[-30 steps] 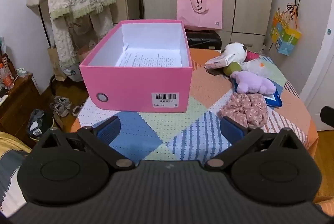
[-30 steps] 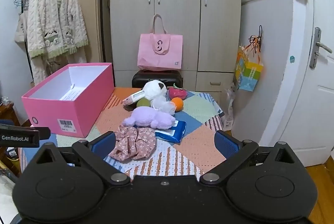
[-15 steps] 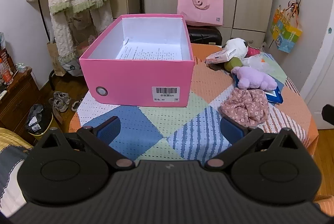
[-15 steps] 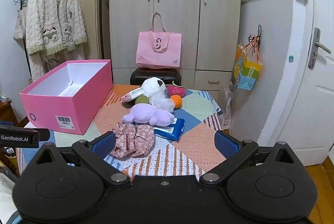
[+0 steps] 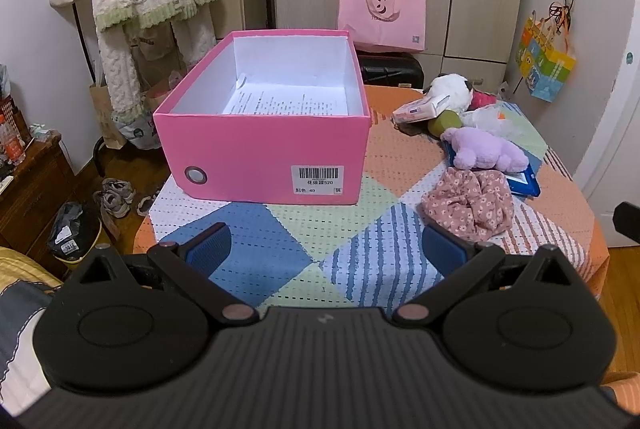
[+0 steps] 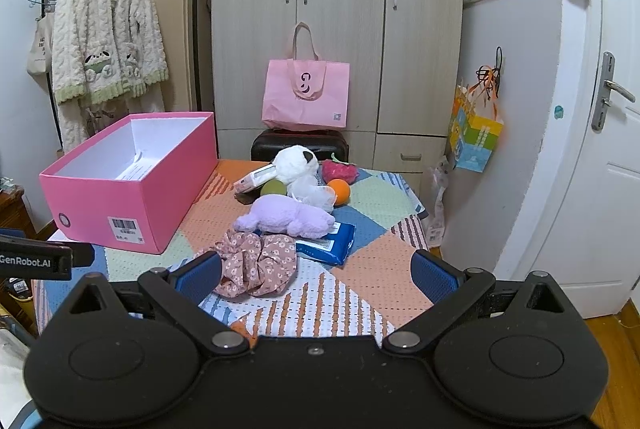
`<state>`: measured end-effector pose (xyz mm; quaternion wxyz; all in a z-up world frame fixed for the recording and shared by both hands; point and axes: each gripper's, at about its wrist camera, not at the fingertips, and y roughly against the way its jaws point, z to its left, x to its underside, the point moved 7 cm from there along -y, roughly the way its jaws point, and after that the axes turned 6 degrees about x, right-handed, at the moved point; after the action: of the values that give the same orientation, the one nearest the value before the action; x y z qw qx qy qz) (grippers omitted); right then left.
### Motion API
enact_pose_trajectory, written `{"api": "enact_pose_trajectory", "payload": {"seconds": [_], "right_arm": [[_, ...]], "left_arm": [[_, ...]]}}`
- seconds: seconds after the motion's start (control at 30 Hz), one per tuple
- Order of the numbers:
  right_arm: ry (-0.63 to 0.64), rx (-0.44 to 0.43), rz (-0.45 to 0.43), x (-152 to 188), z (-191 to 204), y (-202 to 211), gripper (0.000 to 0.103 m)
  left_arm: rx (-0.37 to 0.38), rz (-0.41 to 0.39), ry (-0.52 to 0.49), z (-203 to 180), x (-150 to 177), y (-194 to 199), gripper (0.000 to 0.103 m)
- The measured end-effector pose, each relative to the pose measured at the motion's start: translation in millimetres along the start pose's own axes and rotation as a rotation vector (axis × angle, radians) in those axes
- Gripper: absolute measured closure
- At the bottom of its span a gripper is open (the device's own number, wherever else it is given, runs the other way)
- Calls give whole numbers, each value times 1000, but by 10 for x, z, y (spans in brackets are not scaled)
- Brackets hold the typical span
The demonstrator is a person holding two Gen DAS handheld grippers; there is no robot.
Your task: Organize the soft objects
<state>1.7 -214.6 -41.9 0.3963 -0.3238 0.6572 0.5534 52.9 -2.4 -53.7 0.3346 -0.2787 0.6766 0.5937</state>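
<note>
step: I'm lining up 1st pick | R gripper (image 6: 316,271) & L gripper (image 5: 326,247) both gaping wide, holding nothing | next: closing R on floral scrunchie (image 6: 256,263) just ahead-left, then pink box (image 6: 132,197) further left

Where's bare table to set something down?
Bare cloth in front of the pink box, left of the floral scrunchie. Also right of the blue pack. Crowded around the purple plush.
</note>
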Motion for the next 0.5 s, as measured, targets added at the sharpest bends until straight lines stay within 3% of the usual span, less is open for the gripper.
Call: {"api": "enact_pose_trajectory", "payload": {"seconds": [0.5], "right_arm": [[-6, 6, -13, 10, -58, 47, 1]], "left_arm": [[0, -6, -7, -18, 14, 35, 0]]}}
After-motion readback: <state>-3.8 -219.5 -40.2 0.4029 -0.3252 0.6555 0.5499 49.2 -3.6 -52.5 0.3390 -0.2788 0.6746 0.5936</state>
